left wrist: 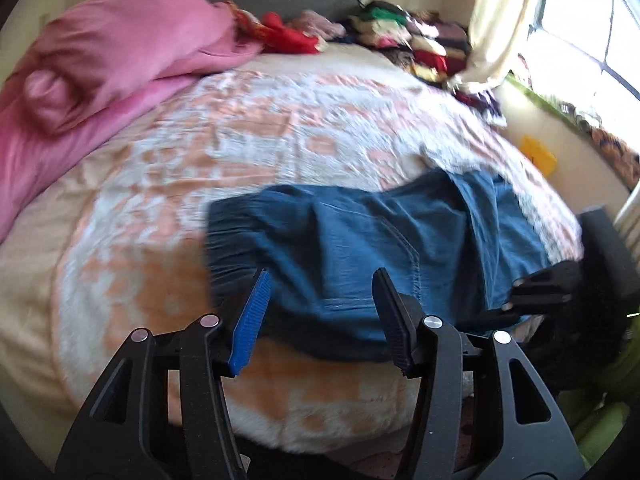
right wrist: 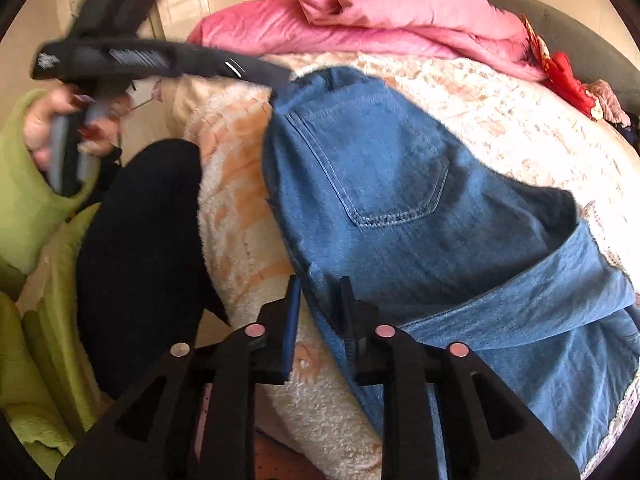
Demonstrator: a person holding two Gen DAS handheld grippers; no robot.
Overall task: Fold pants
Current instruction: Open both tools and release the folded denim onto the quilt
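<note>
One pink quilt (left wrist: 100, 52) behind jeans (left wrist: 360, 232), clothes heap (left wrist: 412, 40) beyond

One pair of blue denim pants (right wrist: 384, 184) lies ahead of the right tool (right wrist: 318, 320), with one back pocket (right wrist: 396, 168) showing. Two tools are in play: the right one and the left tool (left wrist: 320, 312), each with two fingers, one faced blue and one black. One bed (left wrist: 208, 160) with one peach-and-white cover carries the pants. One pink quilt (left wrist: 100, 56) is bunched far ahead and left of the left tool. One heap of mixed clothes (left wrist: 404, 36), too many to count, sits far ahead to its right. One curtain (left wrist: 504, 20) and one window (left wrist: 592, 20) stand beyond that. One yellow object (left wrist: 538, 154) lies by the wall.
</note>
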